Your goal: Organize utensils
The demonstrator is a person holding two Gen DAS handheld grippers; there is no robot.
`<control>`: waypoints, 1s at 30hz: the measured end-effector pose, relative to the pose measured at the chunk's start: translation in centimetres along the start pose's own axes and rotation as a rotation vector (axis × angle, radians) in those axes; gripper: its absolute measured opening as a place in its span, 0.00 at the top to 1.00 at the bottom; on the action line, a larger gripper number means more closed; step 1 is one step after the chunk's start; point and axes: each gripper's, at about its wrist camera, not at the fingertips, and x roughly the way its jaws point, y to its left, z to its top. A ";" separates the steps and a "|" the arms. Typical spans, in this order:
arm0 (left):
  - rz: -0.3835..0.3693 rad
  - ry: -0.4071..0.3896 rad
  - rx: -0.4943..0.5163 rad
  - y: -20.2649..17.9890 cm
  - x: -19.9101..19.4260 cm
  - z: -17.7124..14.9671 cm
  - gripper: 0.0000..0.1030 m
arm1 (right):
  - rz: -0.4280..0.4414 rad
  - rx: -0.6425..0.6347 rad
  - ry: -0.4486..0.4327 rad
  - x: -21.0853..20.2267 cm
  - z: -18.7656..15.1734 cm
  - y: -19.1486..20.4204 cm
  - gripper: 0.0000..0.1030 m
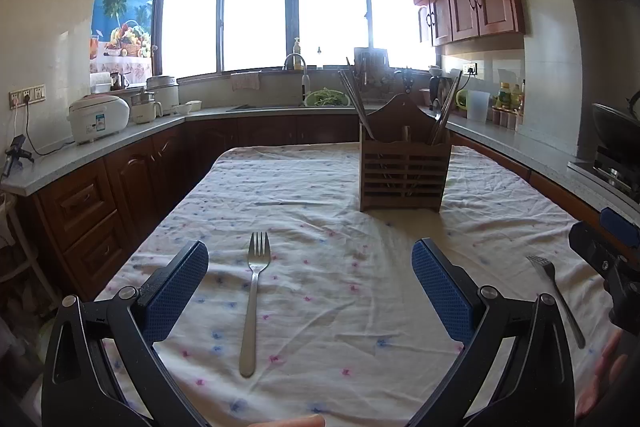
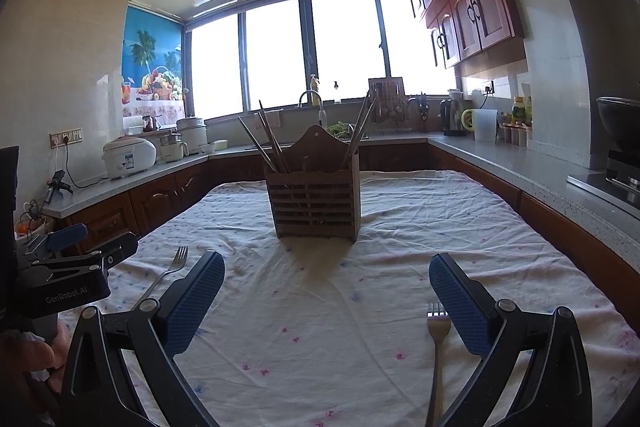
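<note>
Faintly, "GenRobot.AI" on left hand-held gripper point(image 2: 68, 291), cooker label point(image 2: 129, 160) seemingly unreadable

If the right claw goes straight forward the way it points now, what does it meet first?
Probably the wooden utensil holder: it stands upright almost centred ahead of the open right claw, with only bare tablecloth between. The fork lies lower, near the right finger. Depth is uncertain.

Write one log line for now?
left claw: open, empty | right claw: open, empty | forks: on cloth | holder: has chopsticks
</note>
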 end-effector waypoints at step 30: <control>-0.008 0.004 0.014 -0.2 0.0 0.2 0.00 | 0.012 -0.001 -0.015 -0.4 0.8 0.3 0.00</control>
